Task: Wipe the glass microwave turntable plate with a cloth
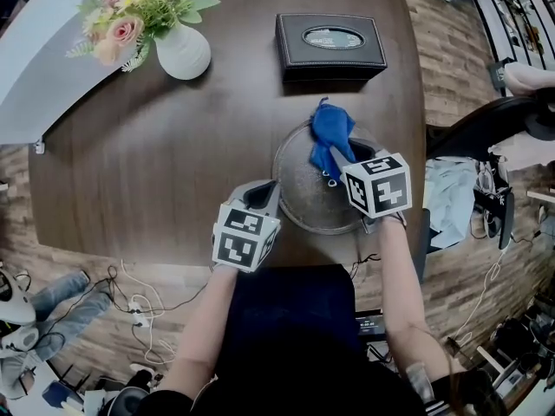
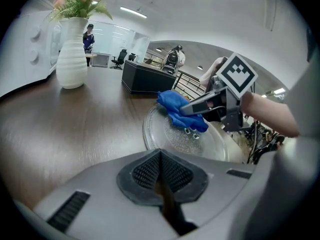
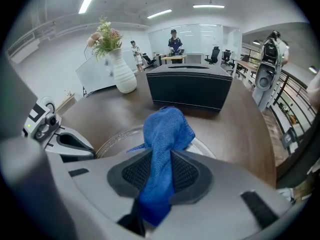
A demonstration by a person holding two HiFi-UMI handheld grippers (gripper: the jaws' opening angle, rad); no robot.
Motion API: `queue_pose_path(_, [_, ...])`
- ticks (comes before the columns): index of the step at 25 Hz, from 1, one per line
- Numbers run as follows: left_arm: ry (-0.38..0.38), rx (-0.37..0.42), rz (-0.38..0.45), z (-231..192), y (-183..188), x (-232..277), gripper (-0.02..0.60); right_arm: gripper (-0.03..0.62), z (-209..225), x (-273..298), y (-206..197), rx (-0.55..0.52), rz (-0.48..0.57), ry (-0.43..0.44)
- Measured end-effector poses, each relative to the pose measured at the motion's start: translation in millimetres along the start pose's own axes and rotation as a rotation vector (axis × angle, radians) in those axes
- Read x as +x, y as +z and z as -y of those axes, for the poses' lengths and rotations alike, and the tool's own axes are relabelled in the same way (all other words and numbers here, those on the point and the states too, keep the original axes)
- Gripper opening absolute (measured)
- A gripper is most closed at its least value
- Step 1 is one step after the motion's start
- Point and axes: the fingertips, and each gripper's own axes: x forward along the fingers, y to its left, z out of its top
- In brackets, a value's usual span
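Note:
The round glass turntable plate (image 1: 303,199) lies on the dark wooden table (image 1: 156,172), near its front edge. A blue cloth (image 1: 330,135) hangs bunched over the plate's far part, and my right gripper (image 1: 341,161) is shut on it. In the right gripper view the cloth (image 3: 165,134) runs between the pads and drapes forward over the plate (image 3: 115,139). My left gripper (image 1: 265,196) stands at the plate's left rim with its jaws shut. The left gripper view shows the left gripper (image 2: 160,154) with nothing between its pads, the plate (image 2: 165,139) just beyond, and the cloth (image 2: 176,106) under the right gripper (image 2: 192,109).
A black tissue box (image 1: 330,46) sits behind the plate. At the back left stand a white vase of flowers (image 1: 182,52) and a white panel (image 1: 35,50). The table's front edge is close to my arms. Cables (image 1: 130,306) lie on the floor.

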Motion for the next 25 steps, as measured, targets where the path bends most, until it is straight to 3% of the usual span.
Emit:
queue_pose_path(12, [0.006, 0.002, 0.007, 0.2, 0.1, -0.4, 0.003, 0.091, 46.5, -20.4, -15.4, 0.092, 0.01, -0.114])
queue_pose_path(25, [0.002, -0.012, 0.013, -0.1, 0.3, -0.4, 0.002, 0.091, 70.0, -34.2, -23.1, 0.12, 0.032, -0.201])
